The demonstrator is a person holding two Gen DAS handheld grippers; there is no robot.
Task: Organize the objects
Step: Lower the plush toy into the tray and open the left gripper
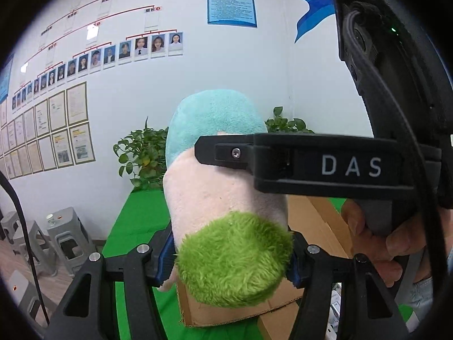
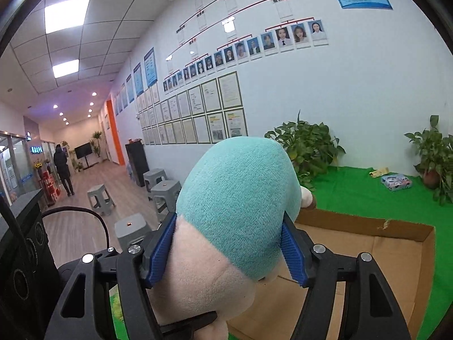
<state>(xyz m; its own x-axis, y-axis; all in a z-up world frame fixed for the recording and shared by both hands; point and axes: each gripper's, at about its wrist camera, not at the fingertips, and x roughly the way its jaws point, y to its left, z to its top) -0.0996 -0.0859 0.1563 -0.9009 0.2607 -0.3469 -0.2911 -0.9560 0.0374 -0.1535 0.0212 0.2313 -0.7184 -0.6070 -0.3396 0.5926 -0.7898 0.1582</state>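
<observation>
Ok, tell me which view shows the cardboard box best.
The right wrist view: the box shows its open inside, far wall and right corner on the green cloth, behind the plush toy. The left wrist view shows only cardboard scraps behind the toy and the right gripper.

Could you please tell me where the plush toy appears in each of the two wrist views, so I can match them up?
Left wrist view: the plush toy fills the centre, green fuzzy end nearest the lens, teal end farthest.
Right wrist view: the plush toy sits at lower centre, teal part uppermost, pink part below.
Shared landmark: the cardboard box beneath the toy, on the green cloth.
</observation>
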